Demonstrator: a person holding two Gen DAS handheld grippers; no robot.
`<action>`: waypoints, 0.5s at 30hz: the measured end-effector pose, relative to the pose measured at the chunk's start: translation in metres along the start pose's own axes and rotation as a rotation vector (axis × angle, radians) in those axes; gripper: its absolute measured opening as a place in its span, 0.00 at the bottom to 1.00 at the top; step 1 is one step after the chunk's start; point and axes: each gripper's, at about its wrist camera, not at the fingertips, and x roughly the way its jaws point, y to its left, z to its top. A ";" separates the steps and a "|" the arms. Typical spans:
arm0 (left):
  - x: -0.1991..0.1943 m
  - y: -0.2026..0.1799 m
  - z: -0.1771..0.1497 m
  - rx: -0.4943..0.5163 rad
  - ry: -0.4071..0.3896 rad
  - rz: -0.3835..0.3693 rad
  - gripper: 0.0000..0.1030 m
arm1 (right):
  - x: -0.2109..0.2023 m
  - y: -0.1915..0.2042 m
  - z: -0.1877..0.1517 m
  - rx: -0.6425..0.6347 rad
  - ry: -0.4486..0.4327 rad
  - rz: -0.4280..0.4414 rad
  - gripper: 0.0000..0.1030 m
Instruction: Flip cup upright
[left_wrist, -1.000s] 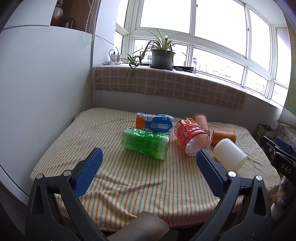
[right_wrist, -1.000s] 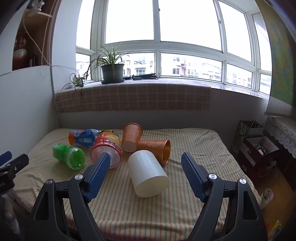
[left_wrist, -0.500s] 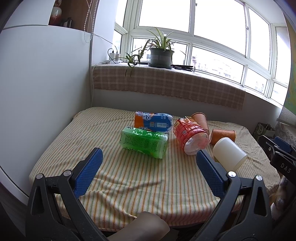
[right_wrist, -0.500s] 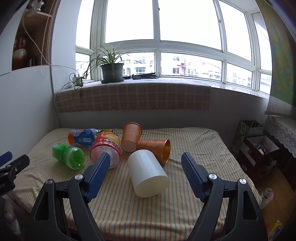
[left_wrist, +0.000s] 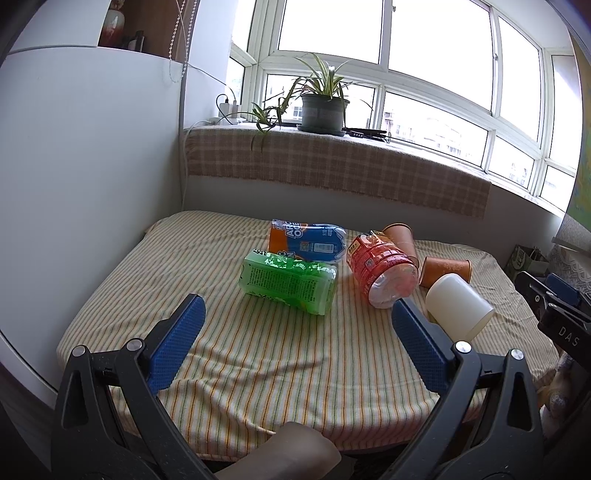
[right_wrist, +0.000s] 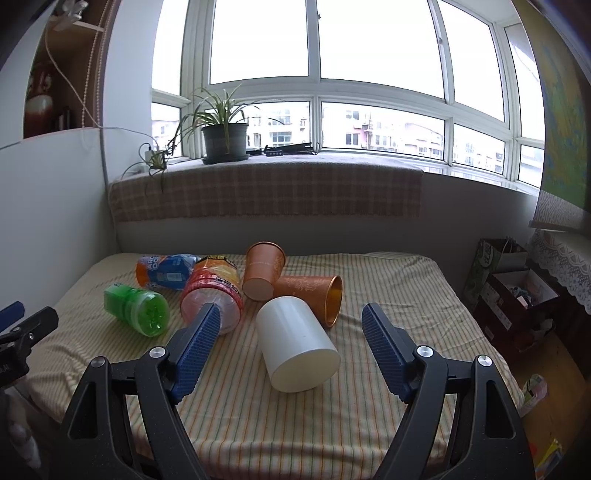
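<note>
A smooth white plastic cup (right_wrist: 297, 343) is seen lying on its side on the striped bed (right_wrist: 388, 280) — framed by the right hand-held gripper (right_wrist: 290, 330), spread wide (the left hand-held gripper (left_wrist: 295, 325) likewise).

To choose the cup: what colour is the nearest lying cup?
White cup, best seen in the right wrist view.

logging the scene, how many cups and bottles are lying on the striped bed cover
cups: 3, white cup, copper cup, second copper cup
bottles: 3, green bottle, red bottle, blue-and-orange bottle
total: 6
</note>
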 end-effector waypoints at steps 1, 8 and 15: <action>0.000 0.000 0.000 0.001 0.001 0.000 0.99 | 0.000 0.000 0.000 0.000 0.000 0.000 0.77; 0.002 -0.001 -0.001 0.000 0.001 0.000 0.99 | 0.000 0.000 0.000 -0.001 0.001 0.001 0.77; 0.001 0.000 0.000 -0.001 0.002 -0.001 0.99 | 0.000 0.000 0.000 -0.001 0.002 0.001 0.77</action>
